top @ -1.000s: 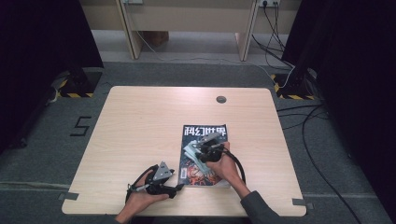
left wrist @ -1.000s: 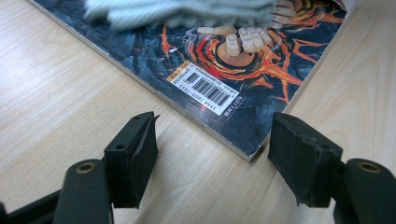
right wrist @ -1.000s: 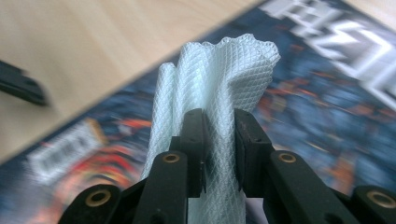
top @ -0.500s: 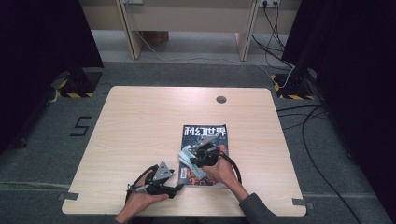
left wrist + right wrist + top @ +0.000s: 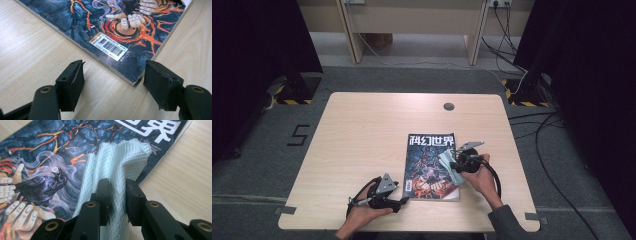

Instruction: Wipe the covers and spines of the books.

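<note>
The table [image 5: 362, 130] is pale wood, and both claws work at its near edge. A magazine [image 5: 430, 165] lies flat on it, its dark cover up, between the two claws and touching the table all along.

The right claw [image 5: 454, 163] sits over the magazine's right edge. In the right gripper view its jaws stand narrow, pinched on a fold of pale, quilted cloth [image 5: 113, 167]. The cloth bunches between the pads and fans out ahead of them, draping onto the cover just beyond the jaw tips. Left of the jaws the cover shows a black crow and pale fingers; to their right is bare wood.

The left claw [image 5: 404, 201] rests low on the table just off the magazine's near left corner. In the left gripper view [image 5: 113, 75] its jaws stand wide apart, with nothing between the pads. The magazine's corner lies just ahead of the gap, close to one pad, though whether it touches I cannot tell. A barcode label [image 5: 110, 46] sits on the cover a little farther ahead of the jaws.
</note>
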Motion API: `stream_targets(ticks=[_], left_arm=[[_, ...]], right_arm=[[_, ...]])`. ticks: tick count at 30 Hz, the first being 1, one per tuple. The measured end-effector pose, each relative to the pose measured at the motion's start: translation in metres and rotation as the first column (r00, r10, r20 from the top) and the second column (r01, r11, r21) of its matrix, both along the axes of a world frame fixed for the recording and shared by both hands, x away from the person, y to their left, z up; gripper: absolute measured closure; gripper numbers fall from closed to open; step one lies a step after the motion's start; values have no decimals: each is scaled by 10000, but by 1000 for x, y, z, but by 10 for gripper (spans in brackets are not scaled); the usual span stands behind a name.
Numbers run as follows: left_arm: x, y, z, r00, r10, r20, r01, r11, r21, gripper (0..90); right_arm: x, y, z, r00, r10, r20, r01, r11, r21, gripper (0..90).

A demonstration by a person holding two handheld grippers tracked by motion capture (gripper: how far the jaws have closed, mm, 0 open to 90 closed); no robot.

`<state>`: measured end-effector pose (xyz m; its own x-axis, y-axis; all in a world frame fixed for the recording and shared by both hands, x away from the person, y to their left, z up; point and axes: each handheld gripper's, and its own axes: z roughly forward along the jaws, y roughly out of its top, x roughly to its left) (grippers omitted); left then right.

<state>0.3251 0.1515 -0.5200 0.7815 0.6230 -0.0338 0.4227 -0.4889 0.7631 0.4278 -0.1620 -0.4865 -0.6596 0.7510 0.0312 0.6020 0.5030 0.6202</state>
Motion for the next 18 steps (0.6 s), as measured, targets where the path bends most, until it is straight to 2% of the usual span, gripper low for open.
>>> stream_targets(ticks=[5,6,7,8,9,10,11,12,14,15,16,17,18], left_arm=[[1,0,0,10000,-13,-11,13,10000,-2,316],[1,0,0,10000,-13,-11,13,10000,-2,316],[0,0,0,10000,-2,-7,2,10000,-9,316],[0,0,0,10000,8,-6,-8,10000,-4,315],[0,0,0,10000,-1,-7,1,10000,31,315],[0,0,0,10000,-9,-10,9,10000,13,315],[1,0,0,10000,-11,-19,11,10000,1,316],[0,0,0,10000,1,-11,-1,10000,-2,315],[0,0,0,10000,-5,1,5,10000,2,316],[0,0,0,10000,-16,11,16,10000,0,316],[0,0,0,10000,-16,11,16,10000,0,316],[0,0,0,10000,-27,5,27,10000,-10,316],[0,0,0,10000,-25,-18,25,10000,14,316]], right_arm=[[-3,24,-1,9984,556,54,-556,9985,5,759],[-3,24,-1,9984,556,54,-556,9985,5,759],[-5,30,-1,9976,685,51,-685,9976,-10,759],[-9,44,-2,9943,1070,1,-1070,9942,40,759],[-9,44,-2,9943,1070,1,-1070,9942,40,759],[-11,53,-2,9924,1233,-18,-1233,9923,108,759],[-13,61,-2,9900,1412,-9,-1412,9899,108,759],[-17,77,-3,9839,1786,-104,-1783,9837,235,760],[-20,84,-3,9807,1954,-100,-1951,9805,254,760],[-25,97,-4,9718,2353,-143,-2348,9716,282,760],[-25,97,-4,9718,2353,-143,-2348,9716,282,760],[-30,107,-4,9646,2635,-139,-2629,9642,347,760],[-33,110,-4,9624,2713,-168,-2706,9620,356,760]])
